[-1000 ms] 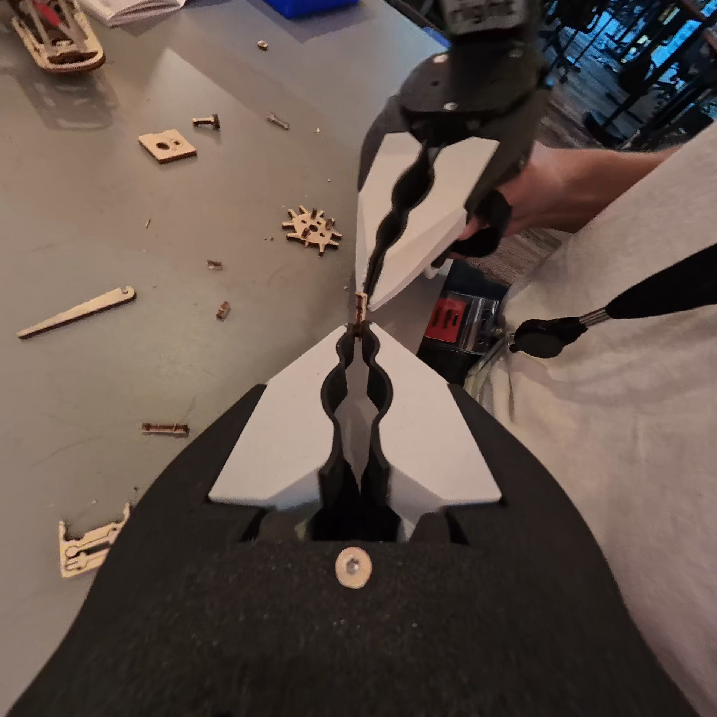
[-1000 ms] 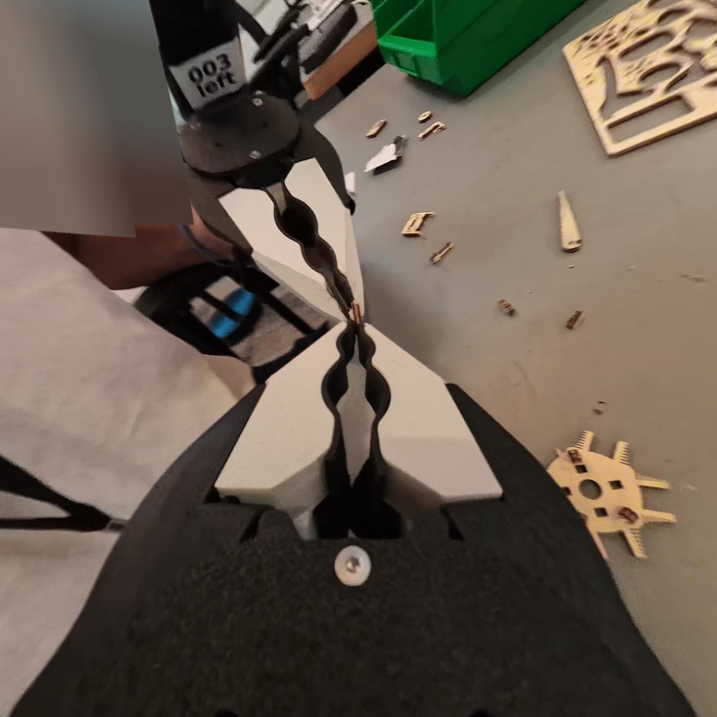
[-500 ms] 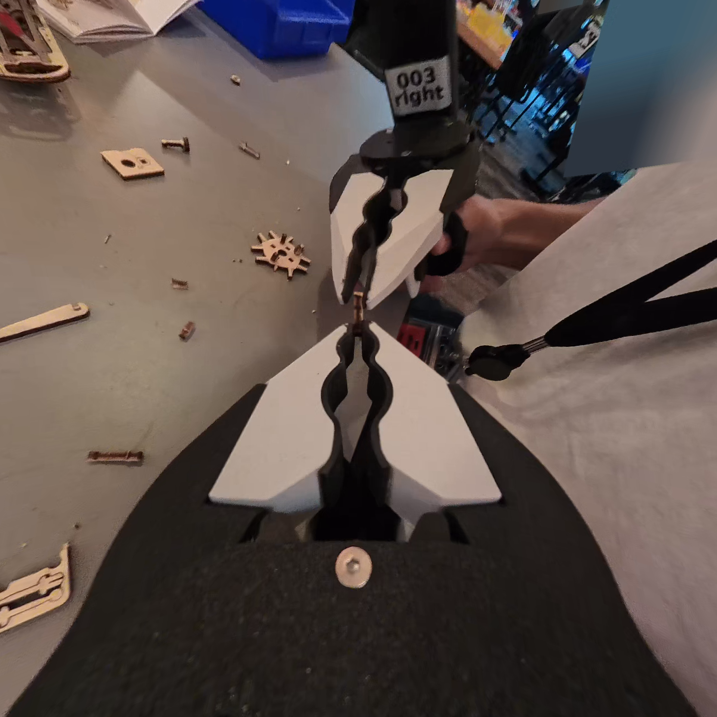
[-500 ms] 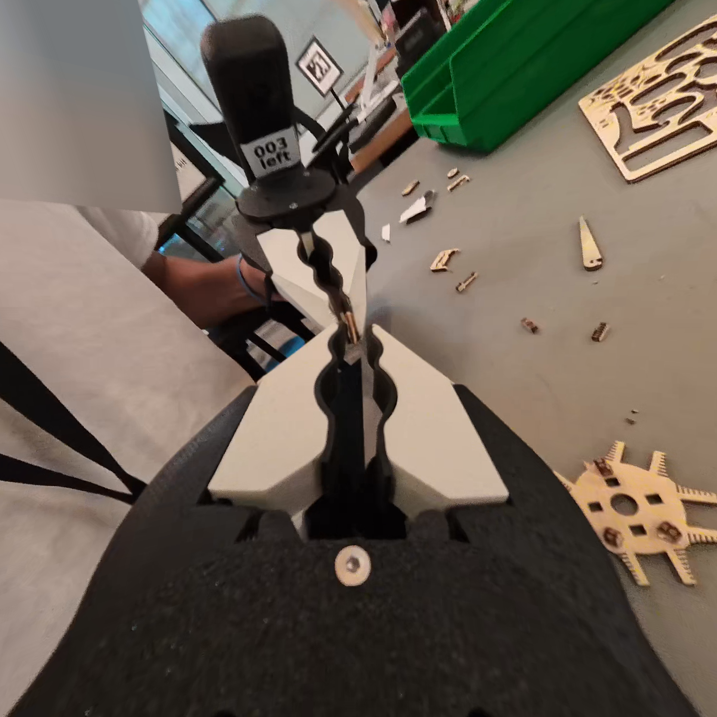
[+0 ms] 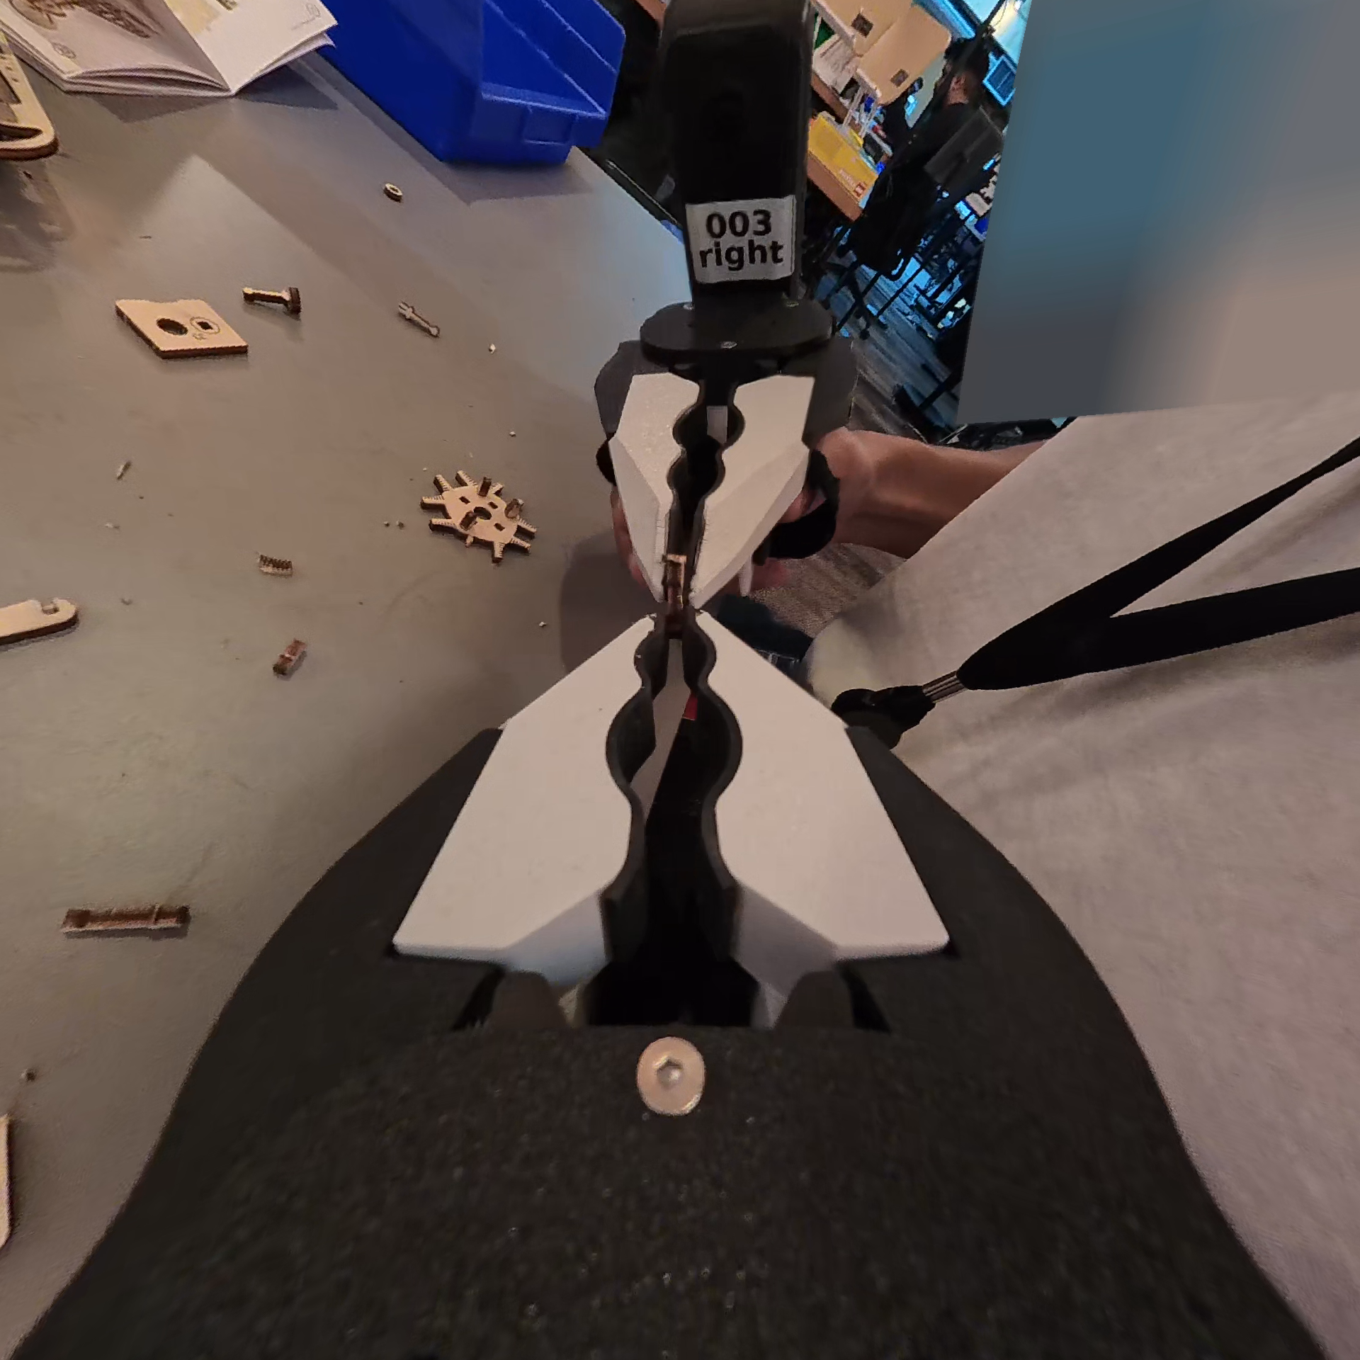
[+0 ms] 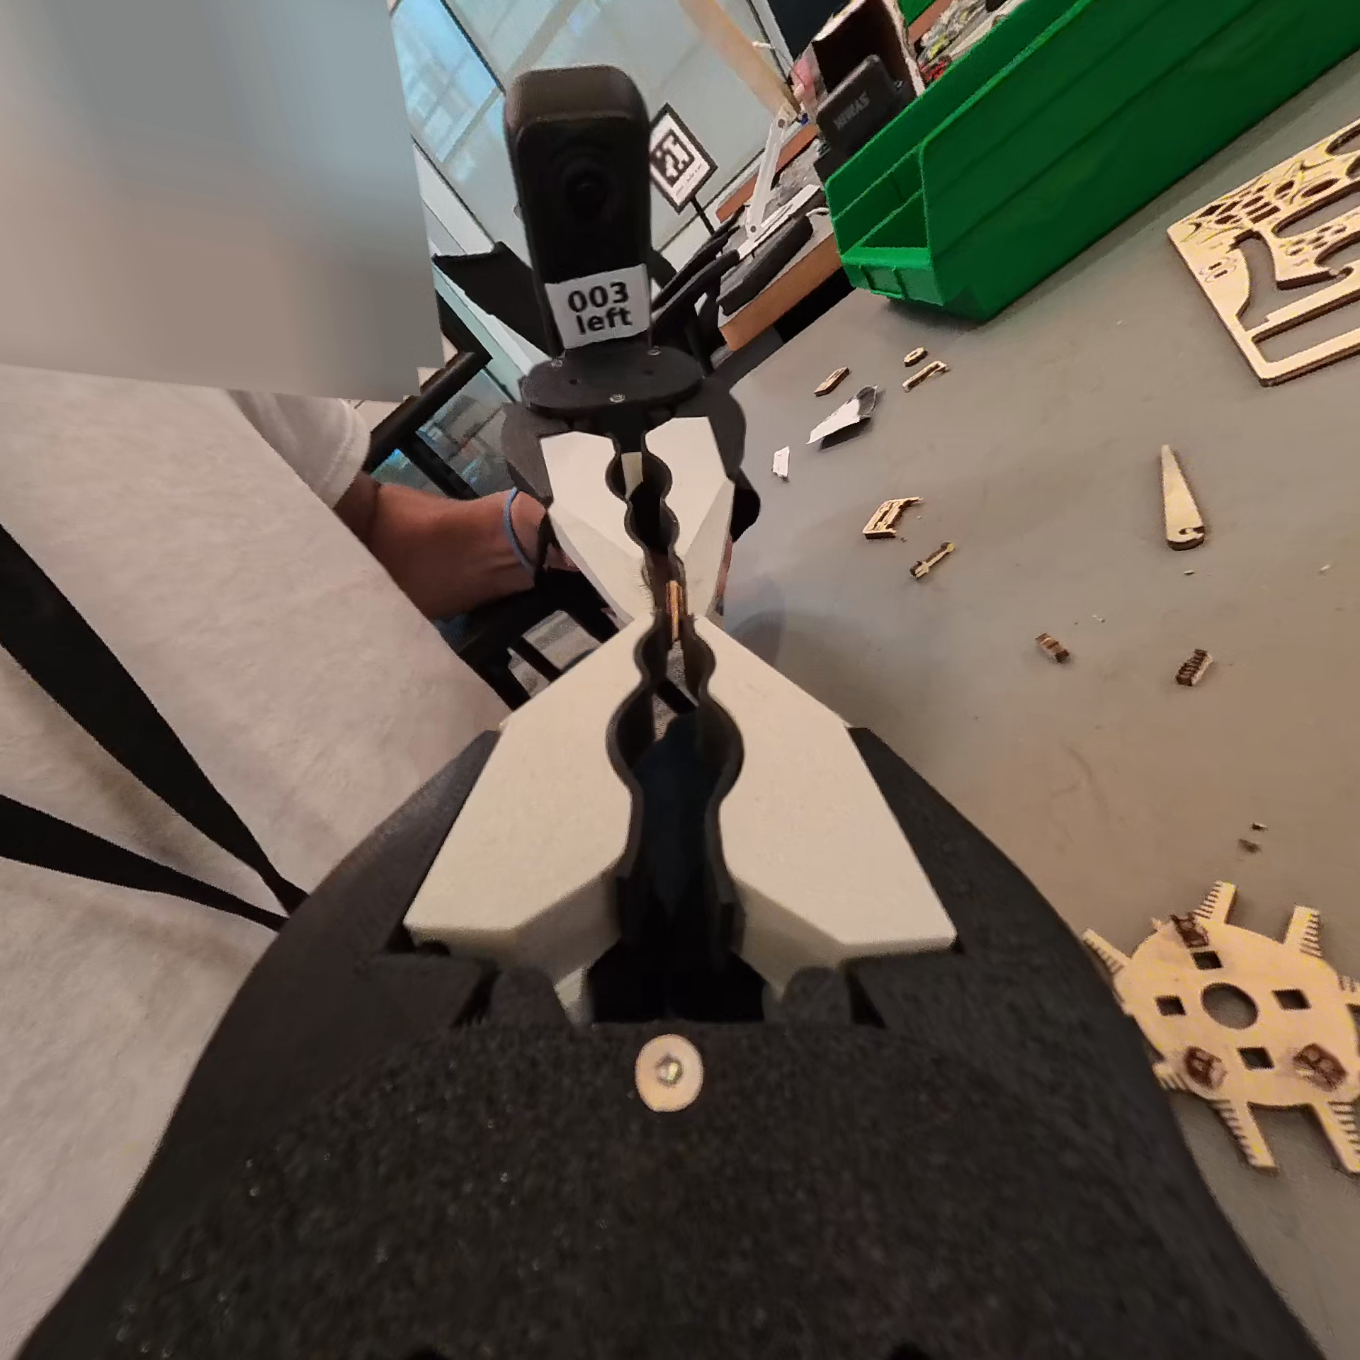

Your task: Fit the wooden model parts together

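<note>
My left gripper (image 5: 673, 629) and right gripper (image 6: 673, 634) meet tip to tip in the air, off the near edge of the grey table (image 5: 309, 736). A small wooden piece (image 5: 673, 578) is pinched between them and also shows in the right wrist view (image 6: 672, 600). Both jaws are closed on it, one at each end. I cannot tell if it is one piece or two joined pieces. The right gripper (image 5: 675, 581) faces me in the left wrist view, and the left gripper (image 6: 666, 581) faces me in the right wrist view. A toothed wooden disc (image 5: 478, 515) with pegs lies on the table and shows in the right wrist view (image 6: 1244, 1030) too.
A square wooden plate (image 5: 180, 327), a blue bin (image 5: 478, 81) and a booklet (image 5: 169, 37) lie at the far side. A green bin (image 6: 1030, 176) and a cut-out wooden sheet (image 6: 1288, 243) stand opposite. Small loose pegs (image 6: 1192, 668) dot the table. The person's white shirt (image 5: 1104, 809) is close by. Both grippers' tips are close together, under 4 cm apart. From either gripper's tips it is about 12 centimetres to the toothed wooden disc (image 5: 478, 515). Seen from the right wrist view (image 6: 1202, 964) as well.
Both grippers have stayed tip to tip on the small piece while tilting up to a more level, head-on pose. The loose parts on the table have not moved.
</note>
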### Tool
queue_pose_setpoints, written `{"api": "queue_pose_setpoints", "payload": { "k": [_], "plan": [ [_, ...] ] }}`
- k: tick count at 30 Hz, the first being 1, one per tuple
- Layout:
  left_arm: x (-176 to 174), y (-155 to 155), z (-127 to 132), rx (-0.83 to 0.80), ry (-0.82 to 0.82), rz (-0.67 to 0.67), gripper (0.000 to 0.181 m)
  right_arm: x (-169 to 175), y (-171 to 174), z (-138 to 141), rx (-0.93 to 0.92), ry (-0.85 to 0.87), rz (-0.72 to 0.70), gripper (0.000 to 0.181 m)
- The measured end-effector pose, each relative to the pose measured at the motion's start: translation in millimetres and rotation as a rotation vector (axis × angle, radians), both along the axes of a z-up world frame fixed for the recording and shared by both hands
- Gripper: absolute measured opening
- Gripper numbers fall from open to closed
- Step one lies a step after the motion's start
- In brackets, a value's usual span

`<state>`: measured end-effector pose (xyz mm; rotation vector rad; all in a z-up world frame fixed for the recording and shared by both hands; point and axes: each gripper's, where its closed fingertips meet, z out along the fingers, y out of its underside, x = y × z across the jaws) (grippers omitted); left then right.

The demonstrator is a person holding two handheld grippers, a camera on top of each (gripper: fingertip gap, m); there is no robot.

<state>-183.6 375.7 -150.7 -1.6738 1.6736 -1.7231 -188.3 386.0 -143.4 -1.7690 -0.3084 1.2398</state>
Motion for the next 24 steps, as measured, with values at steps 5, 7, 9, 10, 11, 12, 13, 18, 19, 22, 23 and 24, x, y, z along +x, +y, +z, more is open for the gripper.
{"api": "queue_pose_setpoints", "payload": {
  "k": [5,7,9,10,11,12,13,18,19,22,23,24],
  "plan": [
    [1.8,2.9,-6.2,0.025,0.035,0.038,0.001,2.3,2.5,-8.1,0.098,-0.255,-0.042,0.002],
    [3.3,5.3,-5.4,0.03,0.034,0.068,0.001,4.2,4.6,-7.0,0.121,-0.308,-0.078,0.002],
    [4.1,6.5,-8.5,0.048,0.049,0.088,0.001,5.5,5.4,-11.3,0.139,-0.396,-0.104,0.002],
    [3.7,6.6,-10.7,0.07,0.056,0.09,0.001,5.2,5.1,-13.4,0.151,-0.438,-0.111,0.002],
    [3.5,6.3,-11.6,0.077,0.059,0.092,0.001,5.2,4.8,-14.3,0.157,-0.46,-0.12,0.002],
    [3.6,5.7,-12.0,0.069,0.062,0.093,0.001,5.4,3.9,-14.5,0.173,-0.482,-0.124,0.002],
    [3.6,5.2,-14.2,0.071,0.071,0.09,0.001,5.8,3.3,-17.1,0.192,-0.532,-0.126,0.002],
    [4.1,7.2,-18.0,0.138,0.062,0.065,0.001,5.4,5.7,-17.9,0.189,-0.522,-0.137,0.003],
    [3.9,6.5,-18.1,0.142,0.056,0.055,0.001,5.0,5.4,-17.6,0.134,-0.418,-0.119,0.003],
    [4.5,5.2,-12.4,0.095,0.038,0.053,0.001,5.8,4.3,-11.3,0.044,-0.171,-0.099,0.003],
    [4.3,3.8,-11.1,0.074,0.037,0.047,0.001,5.7,3.3,-10.5,0.047,-0.156,-0.089,0.003],
    [4.0,2.7,-9.5,0.05,0.034,0.042,0.001,5.5,2.3,-9.4,0.058,-0.153,-0.082,0.003]
  ]
}}
